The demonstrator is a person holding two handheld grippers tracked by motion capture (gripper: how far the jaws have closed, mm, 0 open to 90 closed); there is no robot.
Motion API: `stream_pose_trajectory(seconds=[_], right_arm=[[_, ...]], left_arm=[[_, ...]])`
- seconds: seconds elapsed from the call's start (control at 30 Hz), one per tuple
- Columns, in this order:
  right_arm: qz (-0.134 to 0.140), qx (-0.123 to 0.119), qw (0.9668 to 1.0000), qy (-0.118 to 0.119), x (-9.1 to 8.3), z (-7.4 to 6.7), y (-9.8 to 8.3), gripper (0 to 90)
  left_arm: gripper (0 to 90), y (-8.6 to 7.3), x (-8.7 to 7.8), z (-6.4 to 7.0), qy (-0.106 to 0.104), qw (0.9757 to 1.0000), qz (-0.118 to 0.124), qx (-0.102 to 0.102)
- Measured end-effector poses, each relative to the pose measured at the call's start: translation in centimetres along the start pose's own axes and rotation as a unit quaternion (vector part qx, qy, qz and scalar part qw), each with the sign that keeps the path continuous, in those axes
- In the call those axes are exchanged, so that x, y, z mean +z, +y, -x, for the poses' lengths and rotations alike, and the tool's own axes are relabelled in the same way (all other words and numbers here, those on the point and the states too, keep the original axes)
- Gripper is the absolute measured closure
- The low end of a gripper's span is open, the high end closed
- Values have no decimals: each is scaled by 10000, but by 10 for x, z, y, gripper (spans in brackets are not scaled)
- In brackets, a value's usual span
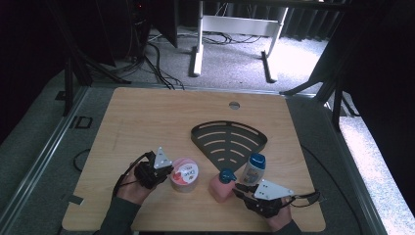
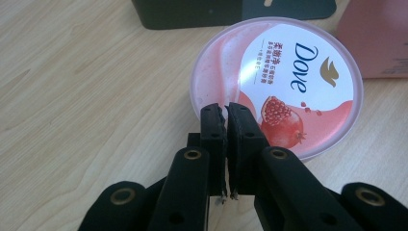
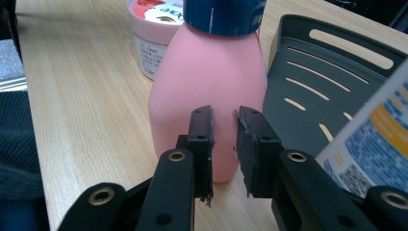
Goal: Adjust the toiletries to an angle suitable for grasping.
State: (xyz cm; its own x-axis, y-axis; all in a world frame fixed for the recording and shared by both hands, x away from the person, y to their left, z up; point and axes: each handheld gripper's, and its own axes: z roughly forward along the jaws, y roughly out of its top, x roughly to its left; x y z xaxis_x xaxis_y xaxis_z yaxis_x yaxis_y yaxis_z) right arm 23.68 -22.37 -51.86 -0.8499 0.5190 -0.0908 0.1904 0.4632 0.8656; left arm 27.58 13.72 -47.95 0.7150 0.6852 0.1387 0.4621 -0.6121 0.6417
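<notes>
Fingers of the left gripper (image 2: pixel 226 111) press together beside the Dove tub (image 2: pixel 284 82); right gripper (image 3: pixel 223 120) fingers stand slightly apart, empty, near the pink bottle (image 3: pixel 211 91).

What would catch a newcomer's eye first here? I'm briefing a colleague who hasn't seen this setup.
Probably the round pink Dove tub with the pomegranate label at the front of the wooden table, right beside the shut left claw. Next, the pink bottle with the blue cap, standing just ahead of the right claw, whose jaws stand slightly apart. Behind them lies the dark fan-shaped slotted tray.
</notes>
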Motion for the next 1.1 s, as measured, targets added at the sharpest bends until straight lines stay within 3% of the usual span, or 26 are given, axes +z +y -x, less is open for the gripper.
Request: stream_pose_trajectory(seconds=[0.23,0.47,0.6,0.7,0.8,0.87,0.9,1.07,1.1], right_arm=[[-17,-58,10000,-20,9,-3,5,745],[-19,-119,9999,-39,16,-6,10,746],[21,-50,10000,-2,22,-6,12,749],[-3,-19,10000,17,26,-6,15,749],[-15,-55,10000,16,31,-7,18,749],[-25,-49,10000,20,33,-8,19,749],[-19,-48,10000,27,37,-8,21,748],[4,5,10000,43,43,-8,24,746],[-11,-4,10000,39,45,-8,25,743]], left_arm=[[857,-3,-3,-1,47,10000,-69,4],[856,-6,-4,-12,291,9991,-117,-297],[841,-6,-4,-14,354,9987,-113,-339],[838,-4,-8,-15,56,9986,110,-515],[838,-1,-17,-13,-292,9964,500,-614],[838,-1,-17,-13,-292,9964,500,-614],[847,2,-20,-5,-361,9967,553,-467],[858,4,-19,4,-455,9966,604,-338],[858,7,-19,14,-675,9941,828,-173]])
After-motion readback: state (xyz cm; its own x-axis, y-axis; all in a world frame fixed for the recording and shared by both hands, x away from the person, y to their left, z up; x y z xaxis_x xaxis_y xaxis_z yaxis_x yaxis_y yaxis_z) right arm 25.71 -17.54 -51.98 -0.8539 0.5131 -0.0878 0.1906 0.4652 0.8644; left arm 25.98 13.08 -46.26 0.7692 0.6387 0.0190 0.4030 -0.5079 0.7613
